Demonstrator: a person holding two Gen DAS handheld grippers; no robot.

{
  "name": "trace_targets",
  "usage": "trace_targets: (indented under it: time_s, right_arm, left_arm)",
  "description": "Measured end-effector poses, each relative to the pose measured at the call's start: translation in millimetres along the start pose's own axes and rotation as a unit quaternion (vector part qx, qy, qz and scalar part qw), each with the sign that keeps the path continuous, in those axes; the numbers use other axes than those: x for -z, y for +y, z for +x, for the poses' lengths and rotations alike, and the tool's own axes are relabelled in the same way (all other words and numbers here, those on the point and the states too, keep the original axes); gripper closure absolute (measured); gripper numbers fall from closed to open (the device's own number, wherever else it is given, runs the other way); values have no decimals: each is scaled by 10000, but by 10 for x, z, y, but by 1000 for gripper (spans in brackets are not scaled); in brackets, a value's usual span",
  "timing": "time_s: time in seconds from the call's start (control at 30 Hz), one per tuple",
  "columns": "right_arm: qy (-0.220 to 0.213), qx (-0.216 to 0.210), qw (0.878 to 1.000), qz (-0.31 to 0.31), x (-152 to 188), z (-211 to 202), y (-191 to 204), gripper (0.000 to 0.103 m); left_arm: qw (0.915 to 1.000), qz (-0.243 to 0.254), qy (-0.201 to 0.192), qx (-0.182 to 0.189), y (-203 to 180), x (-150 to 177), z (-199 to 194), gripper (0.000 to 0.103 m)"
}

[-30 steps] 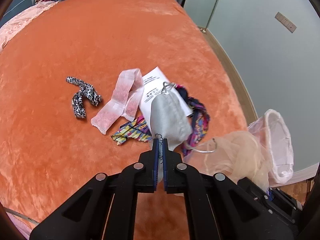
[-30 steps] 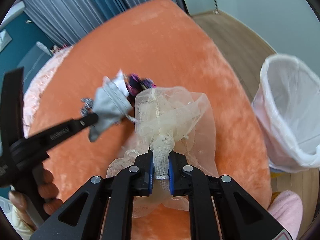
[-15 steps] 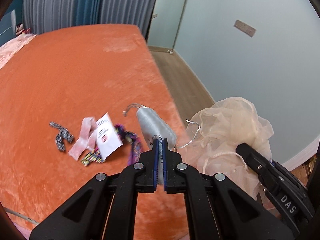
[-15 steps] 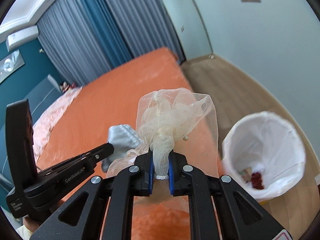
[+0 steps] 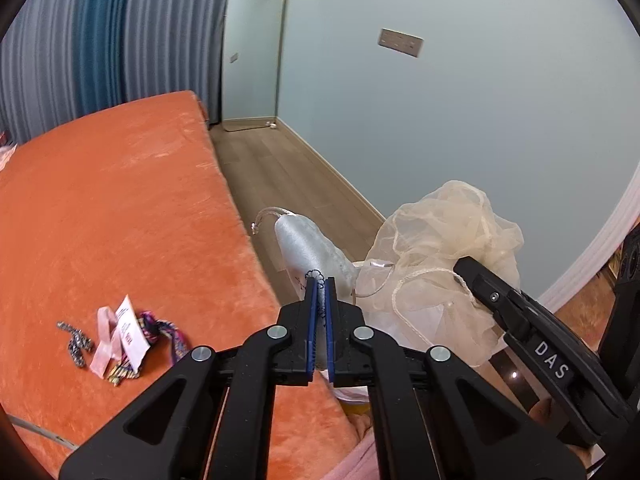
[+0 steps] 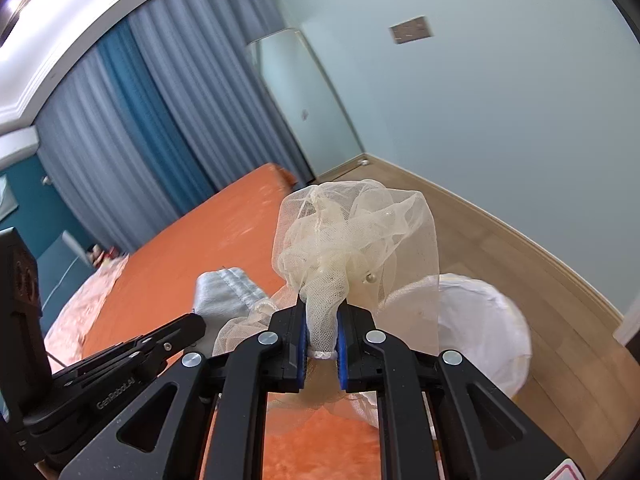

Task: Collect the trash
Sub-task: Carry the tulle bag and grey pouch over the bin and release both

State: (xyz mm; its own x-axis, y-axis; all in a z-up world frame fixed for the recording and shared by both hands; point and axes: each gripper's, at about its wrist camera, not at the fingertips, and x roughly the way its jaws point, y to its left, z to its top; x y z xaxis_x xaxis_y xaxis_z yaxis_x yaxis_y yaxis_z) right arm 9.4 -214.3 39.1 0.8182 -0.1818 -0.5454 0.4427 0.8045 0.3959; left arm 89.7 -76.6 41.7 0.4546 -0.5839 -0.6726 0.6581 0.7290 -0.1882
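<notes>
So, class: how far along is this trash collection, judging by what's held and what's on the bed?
Done: nothing visibly binned yet. In hand: left claw grips a grey pouch, right claw a cream mesh bag, near the white bin. Left: scraps on the orange bed.

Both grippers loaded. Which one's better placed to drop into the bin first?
Right, probably. The right gripper, jaws shut on the cream mesh bundle, has the white-lined bin just beyond it. The left gripper holds the silver pouch; no bin shows in its view.

The left gripper [image 5: 319, 280] and right gripper [image 6: 322, 312] are raised side by side (both angled downward), jaws clamped tight.
</notes>
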Motion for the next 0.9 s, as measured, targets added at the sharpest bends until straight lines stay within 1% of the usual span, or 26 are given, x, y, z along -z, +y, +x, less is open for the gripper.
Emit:
trace_targets:
  time_s: [0.2,0.37,0.53,0.7,0.9]
  right_arm:
    - [-32,206,9990,397,111,-10,-354,92]
    - [24,263,9982,532,256,26,-357,92]
    - [72,300,9977,606,337,43,-394,92]
    - [94,322,9973,646,301,75,-479,92]
    - [120,406,9971,636,294,103,-463,92]
  left_arm:
    - [9992,372,99,99,-328,-6,150,100]
    - [9979,595,186,154,-472,17,244,99]
    - [9968,720,271,212,-502,58,359,99]
    - [9961,782,339,213,-508,78,443,99]
    - [9961,758,373,264,-501,75,524,98]
